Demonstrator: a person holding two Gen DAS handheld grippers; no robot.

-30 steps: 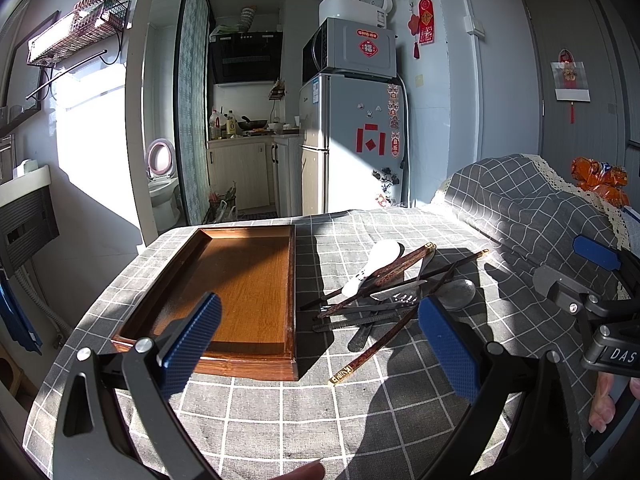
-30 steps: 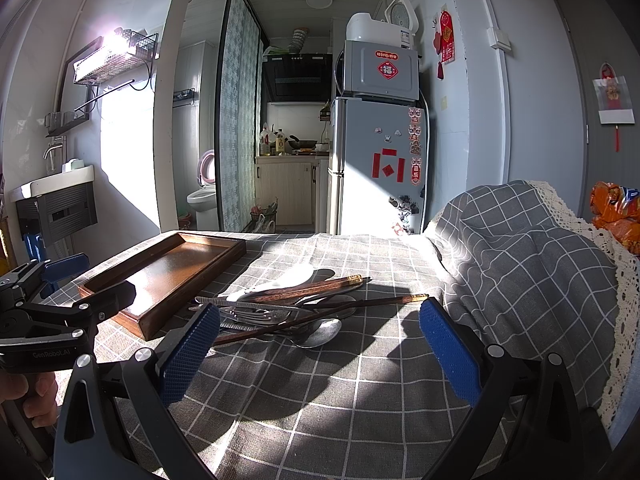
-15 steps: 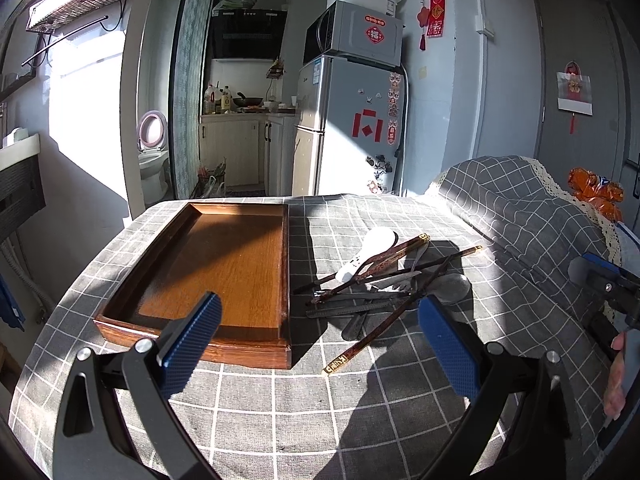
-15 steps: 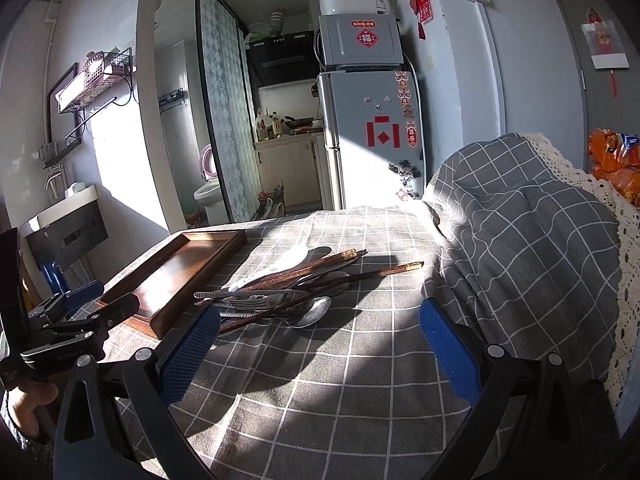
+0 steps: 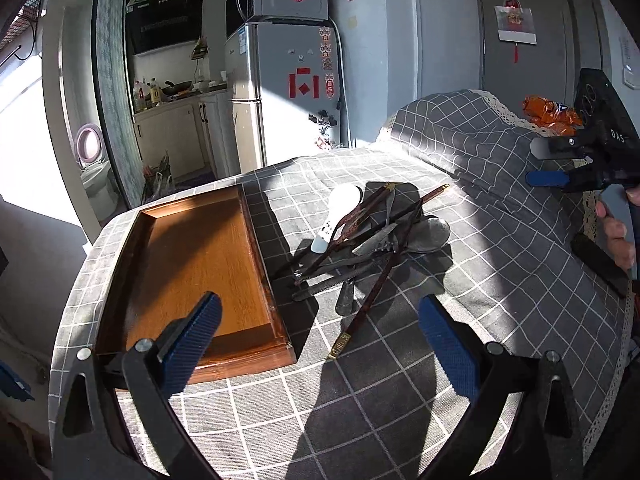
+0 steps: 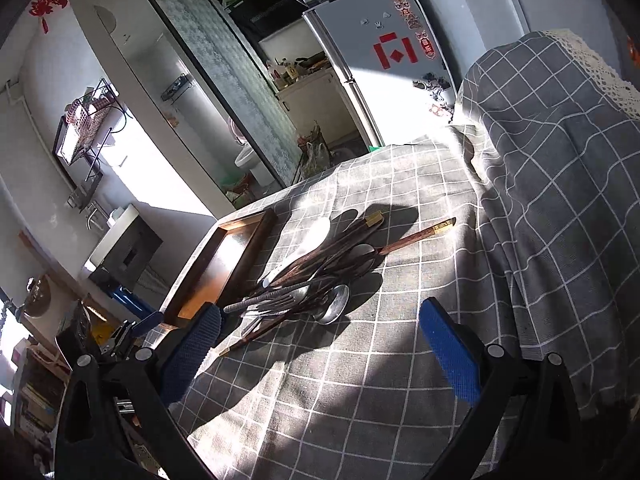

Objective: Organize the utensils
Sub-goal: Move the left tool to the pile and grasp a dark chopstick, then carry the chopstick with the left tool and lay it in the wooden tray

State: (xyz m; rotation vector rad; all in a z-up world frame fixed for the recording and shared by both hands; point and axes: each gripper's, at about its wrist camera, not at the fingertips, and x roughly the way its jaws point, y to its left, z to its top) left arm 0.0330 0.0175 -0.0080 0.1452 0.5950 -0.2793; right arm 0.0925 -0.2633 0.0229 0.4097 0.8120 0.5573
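A wooden tray [image 5: 192, 264] lies on the checked tablecloth, left of a heap of utensils [image 5: 360, 248]. The heap holds a white spoon [image 5: 340, 208], dark chopsticks with gold ends [image 5: 372, 292], a metal spoon [image 5: 430, 232] and other steel cutlery. My left gripper [image 5: 320, 304] hovers open over the near end of the heap and holds nothing. The right wrist view is tilted and shows the same heap [image 6: 312, 276] beside the tray [image 6: 224, 264]. My right gripper [image 6: 320, 320] is open just short of the heap, with nothing in it.
A cloth-covered hump [image 5: 480, 136] rises at the table's right side, with an orange snack bag [image 5: 548, 112] behind it. The person's hand [image 5: 616, 232] holds the right gripper [image 5: 540, 164] at the far right. The table edge [image 5: 80, 280] drops off left of the tray.
Both grippers have risen and tipped down toward the table. The right view has rolled sideways and come nearer the heap. Tray and utensils have not moved, and nothing was gripped.
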